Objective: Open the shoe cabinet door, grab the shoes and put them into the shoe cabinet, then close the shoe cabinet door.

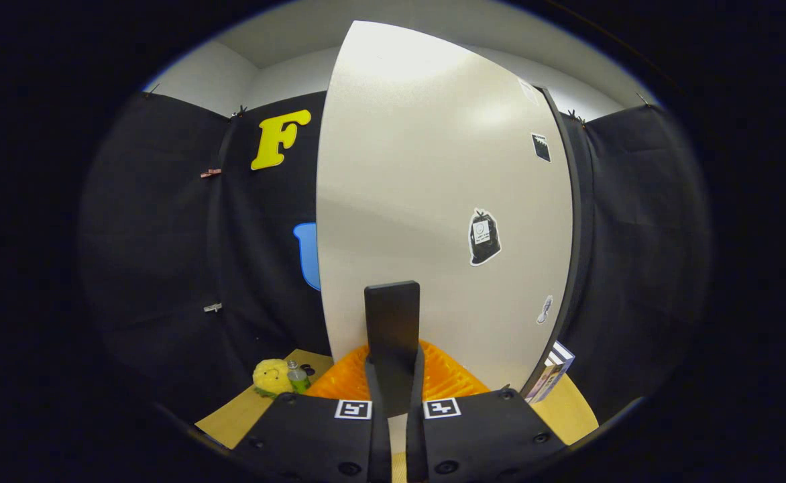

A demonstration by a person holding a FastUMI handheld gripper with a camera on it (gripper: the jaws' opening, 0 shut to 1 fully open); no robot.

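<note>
Gripper view: gripper (393, 376) fingers drawn close together, clamped on the dark upright door handle (391, 322) standing between them. Handle mounted on the pale shoe cabinet door (433, 188), directly ahead. Black bag sticker (484, 236) on door face, beyond the fingers. Yellow plush toy (272, 377) and small bottle (297, 376) side by side on the wooden table (232, 419), beside the door's edge.

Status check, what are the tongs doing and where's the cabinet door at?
Tongs shut on the door handle. Cabinet door right in front, swung edge-on. Yellow plush toy and small bottle off to the side, not blocking.
</note>
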